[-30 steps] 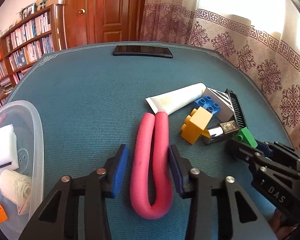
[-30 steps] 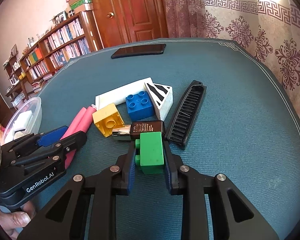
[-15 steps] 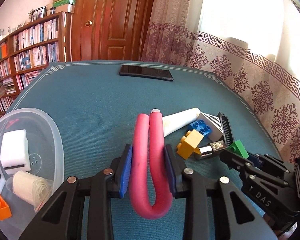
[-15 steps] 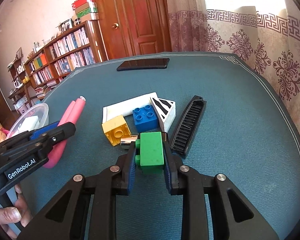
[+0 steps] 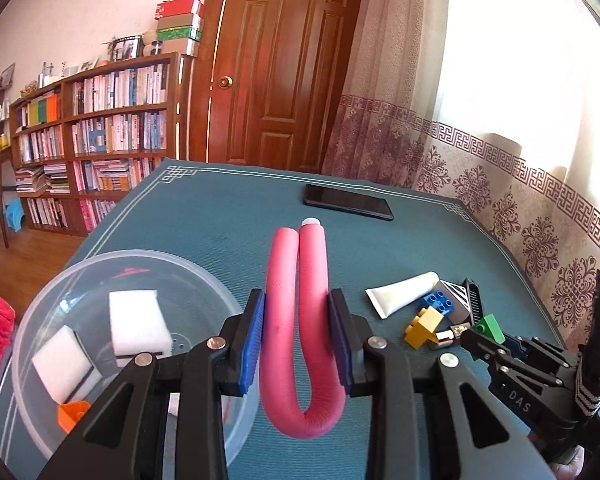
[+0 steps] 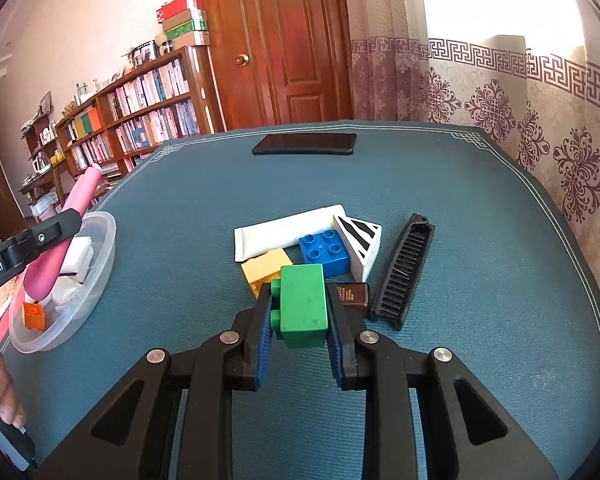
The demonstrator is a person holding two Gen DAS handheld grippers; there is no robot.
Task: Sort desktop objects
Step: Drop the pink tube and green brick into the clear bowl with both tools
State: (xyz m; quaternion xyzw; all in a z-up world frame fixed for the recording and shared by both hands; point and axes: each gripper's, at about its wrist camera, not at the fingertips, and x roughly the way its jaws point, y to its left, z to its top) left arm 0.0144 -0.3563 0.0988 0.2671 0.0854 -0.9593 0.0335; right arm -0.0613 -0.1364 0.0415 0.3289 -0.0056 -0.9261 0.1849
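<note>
Left wrist: left gripper [image 5: 296, 340] fingers clamp pink foam roller [image 5: 300, 320]; right gripper [image 6: 300, 320] pinches green block [image 6: 303, 304], hiding yellow block [image 6: 262, 266]

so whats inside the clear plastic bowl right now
The clear plastic bowl holds white foam sponges, an orange toy brick and a pale crumpled item. The left gripper, shut on the bent pink foam roller, covers part of the contents.

Black hand-held gripper [image 6: 299, 326], seemingly blue-padded fingers [image 6: 262, 344]
</note>
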